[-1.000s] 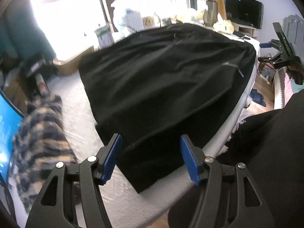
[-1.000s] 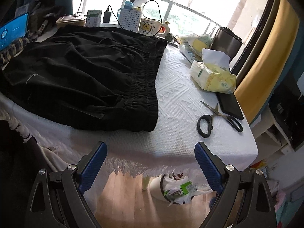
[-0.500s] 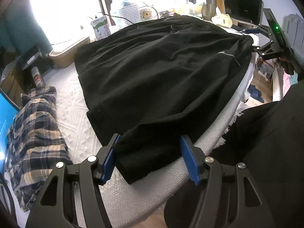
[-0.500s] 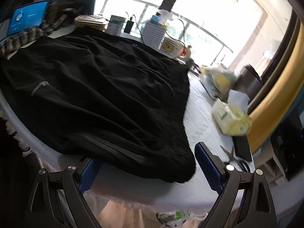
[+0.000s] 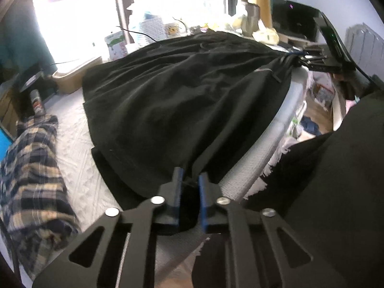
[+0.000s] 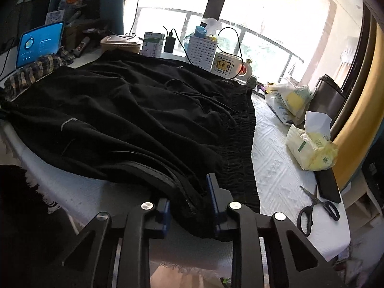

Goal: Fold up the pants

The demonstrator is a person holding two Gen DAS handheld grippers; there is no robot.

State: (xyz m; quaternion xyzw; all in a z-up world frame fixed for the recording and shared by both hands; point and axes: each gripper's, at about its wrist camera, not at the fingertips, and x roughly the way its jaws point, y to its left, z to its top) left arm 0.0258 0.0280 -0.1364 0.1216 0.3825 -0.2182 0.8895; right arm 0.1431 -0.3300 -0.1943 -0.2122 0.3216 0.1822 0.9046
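Since half a second ago both sets of jaws have been closed. The left gripper (image 5: 189, 187) is now pinched on the near hem of the black pants (image 5: 187, 100), and the right gripper (image 6: 189, 206) on the near waistband corner. The pants lie spread over the white tabletop (image 6: 276, 168). With both near corners held, the near edge is judged ready to be lifted and folded over.
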